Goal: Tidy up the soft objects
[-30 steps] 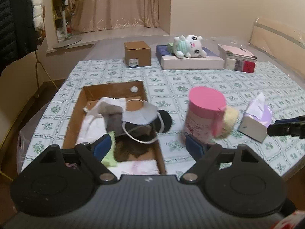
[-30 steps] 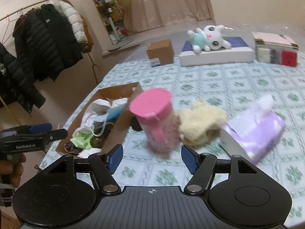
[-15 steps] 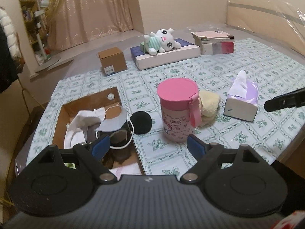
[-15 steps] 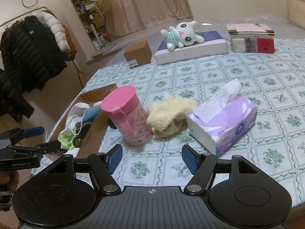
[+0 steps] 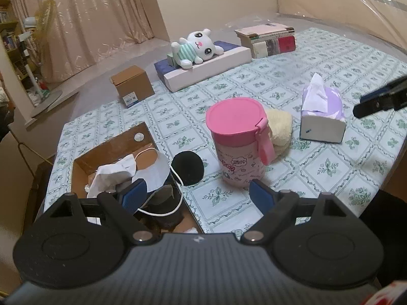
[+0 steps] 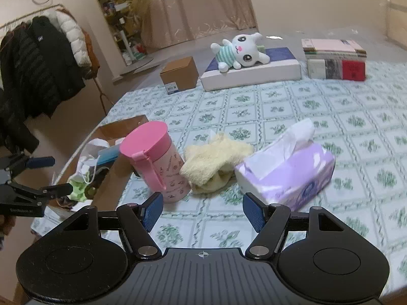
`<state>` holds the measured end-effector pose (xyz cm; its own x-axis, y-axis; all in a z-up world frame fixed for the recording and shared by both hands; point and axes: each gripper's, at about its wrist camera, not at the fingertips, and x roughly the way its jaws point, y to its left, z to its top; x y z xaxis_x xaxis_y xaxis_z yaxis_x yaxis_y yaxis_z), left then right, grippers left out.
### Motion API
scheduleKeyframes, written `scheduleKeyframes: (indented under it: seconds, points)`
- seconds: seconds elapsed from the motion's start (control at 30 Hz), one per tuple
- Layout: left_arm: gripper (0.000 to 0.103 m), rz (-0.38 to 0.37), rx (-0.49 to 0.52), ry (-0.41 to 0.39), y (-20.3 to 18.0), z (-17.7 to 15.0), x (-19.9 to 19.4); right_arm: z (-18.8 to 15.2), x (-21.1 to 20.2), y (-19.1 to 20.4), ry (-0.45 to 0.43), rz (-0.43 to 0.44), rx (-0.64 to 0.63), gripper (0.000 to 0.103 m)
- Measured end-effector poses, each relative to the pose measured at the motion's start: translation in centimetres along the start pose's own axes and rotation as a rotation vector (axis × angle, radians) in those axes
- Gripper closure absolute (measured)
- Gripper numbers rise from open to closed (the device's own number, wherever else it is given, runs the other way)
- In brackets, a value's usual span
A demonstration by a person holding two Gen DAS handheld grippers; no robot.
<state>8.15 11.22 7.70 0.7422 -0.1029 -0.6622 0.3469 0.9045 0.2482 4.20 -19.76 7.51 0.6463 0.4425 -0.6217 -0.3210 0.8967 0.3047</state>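
An open cardboard box (image 5: 112, 145) at the table's left holds face masks (image 5: 150, 172) and cloths; it also shows in the right wrist view (image 6: 119, 127). A black round pad (image 5: 187, 168) lies beside the box. A cream fluffy cloth (image 6: 216, 160) lies between a pink cup (image 6: 155, 162) and a purple tissue pack (image 6: 287, 175). A white plush bunny (image 5: 195, 45) lies on a flat box at the back. My left gripper (image 5: 197, 194) is open and empty, above the box's near corner. My right gripper (image 6: 201, 209) is open and empty, in front of the cream cloth.
A small brown carton (image 5: 132, 86) and a stack of books (image 5: 267, 39) stand at the back of the table. The table's front edge (image 5: 391, 167) is close on the right. Coats (image 6: 38, 63) hang on a rack to the left.
My left gripper has swung right and risen, so the cup and tissue pack are more central. My right gripper has pulled back and turned right. Both stay open and empty.
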Motion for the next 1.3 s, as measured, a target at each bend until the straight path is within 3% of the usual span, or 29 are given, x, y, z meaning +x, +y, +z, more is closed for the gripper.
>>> scheduleKeyframes:
  seconds: [0.17,0.4,0.57,0.67,0.83,1.13,1.3]
  points:
    - [0.017,-0.038,0.067,0.021,1.1,0.8,1.4,1.8,1.1,-0.5,0.003,-0.005,-0.145,0.034]
    - [0.017,-0.112,0.3,0.087,3.0,3.7,4.6,4.9,3.5,-1.7,0.038,0.041,-0.331,0.034]
    - [0.016,-0.195,0.487,0.116,3.9,6.0,7.7,6.9,5.9,-2.1,0.088,0.111,-0.458,0.034]
    - [0.016,-0.285,0.584,0.126,4.1,7.0,9.7,8.0,7.6,-2.1,0.116,0.132,-0.52,0.034]
    - [0.013,-0.374,0.713,0.199,4.2,7.9,14.1,9.5,10.5,-2.5,0.153,0.154,-0.552,0.034]
    - [0.007,-0.501,0.828,0.345,3.9,7.0,21.5,10.4,15.8,-2.8,0.243,0.223,-0.599,0.034]
    - [0.006,-0.556,0.836,0.386,3.5,6.6,24.1,10.4,18.1,-2.7,0.274,0.252,-0.622,0.034]
